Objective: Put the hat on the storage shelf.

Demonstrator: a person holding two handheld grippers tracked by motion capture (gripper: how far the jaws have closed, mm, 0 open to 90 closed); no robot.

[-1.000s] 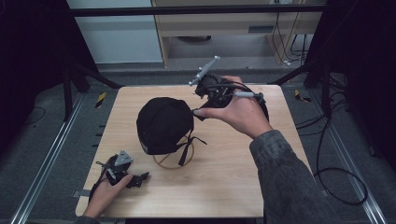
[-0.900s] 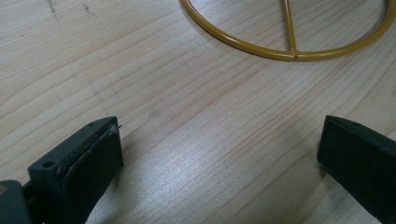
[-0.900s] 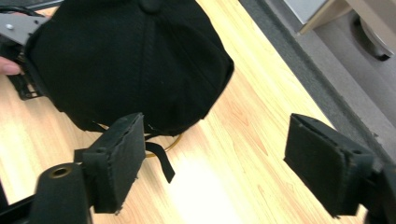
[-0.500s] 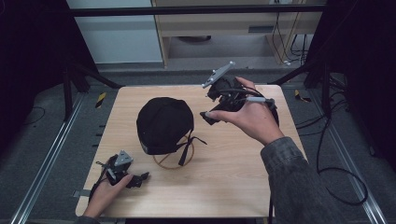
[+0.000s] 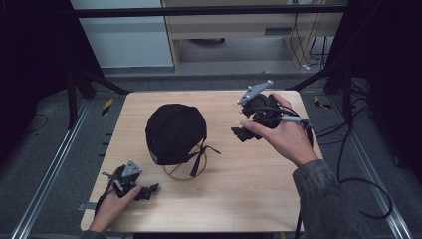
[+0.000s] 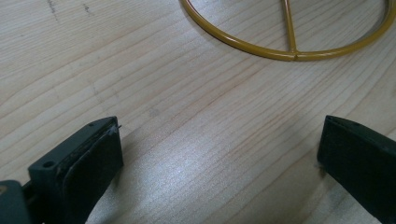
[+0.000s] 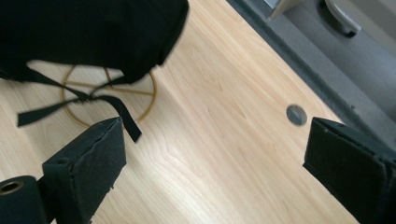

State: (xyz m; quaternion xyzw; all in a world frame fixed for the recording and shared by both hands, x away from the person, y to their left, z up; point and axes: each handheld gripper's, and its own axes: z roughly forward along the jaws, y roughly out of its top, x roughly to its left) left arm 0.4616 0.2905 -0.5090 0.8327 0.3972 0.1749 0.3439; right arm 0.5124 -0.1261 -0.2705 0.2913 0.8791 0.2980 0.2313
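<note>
A pale wooden table (image 5: 234, 199) stands on grey carpeted floor (image 5: 45, 154); metal rails (image 5: 47, 184) run along both sides (dark frame struts angle in behind); beyond sits a light wooden cabinet (image 5: 234, 25), with cables (image 5: 313, 45) trailing at the right; the edges fall into shadow.

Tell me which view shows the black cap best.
The high view: the black fabric cap sits whole on its yellow wire ring stand. The right gripper view catches its underside and straps; the left gripper view shows the ring.
</note>
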